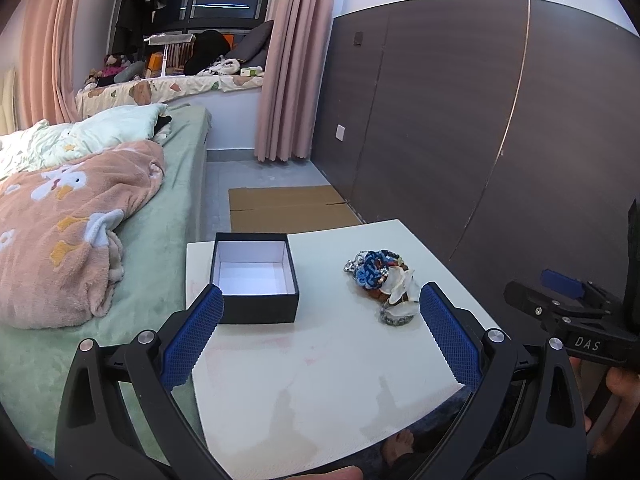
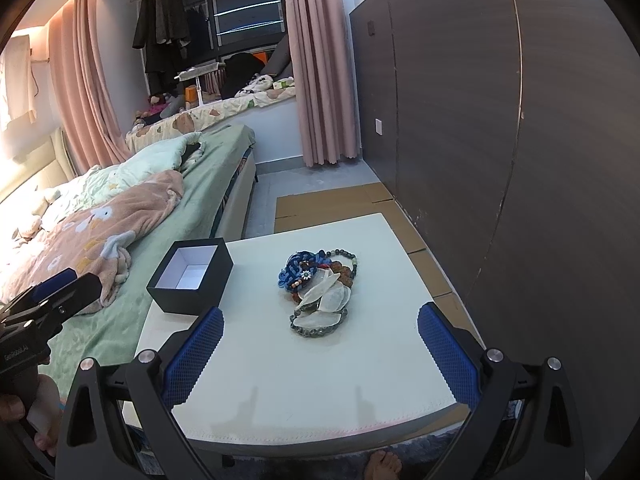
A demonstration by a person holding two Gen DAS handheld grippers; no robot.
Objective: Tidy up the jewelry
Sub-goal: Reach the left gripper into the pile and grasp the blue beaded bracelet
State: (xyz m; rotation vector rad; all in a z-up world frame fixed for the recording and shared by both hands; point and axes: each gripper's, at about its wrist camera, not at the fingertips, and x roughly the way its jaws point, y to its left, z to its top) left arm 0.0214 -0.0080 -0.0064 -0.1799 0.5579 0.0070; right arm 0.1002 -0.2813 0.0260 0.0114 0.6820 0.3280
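Both the left claw (image 1: 320,300) and right claw (image 2: 320,320) are hovering released, gripping nothing. The jewelry pile (image 2: 320,290) is lying mid-worktop (image 2: 304,380), right of the open black box (image 2: 191,282).

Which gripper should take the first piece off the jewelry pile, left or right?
Right, probably. The right gripper is open and lined up with the jewelry pile. The left gripper, also open, faces between pile and black box.

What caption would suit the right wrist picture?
Open right gripper hovers over a white table holding a tangled jewelry pile beside an empty, white-lined black box.
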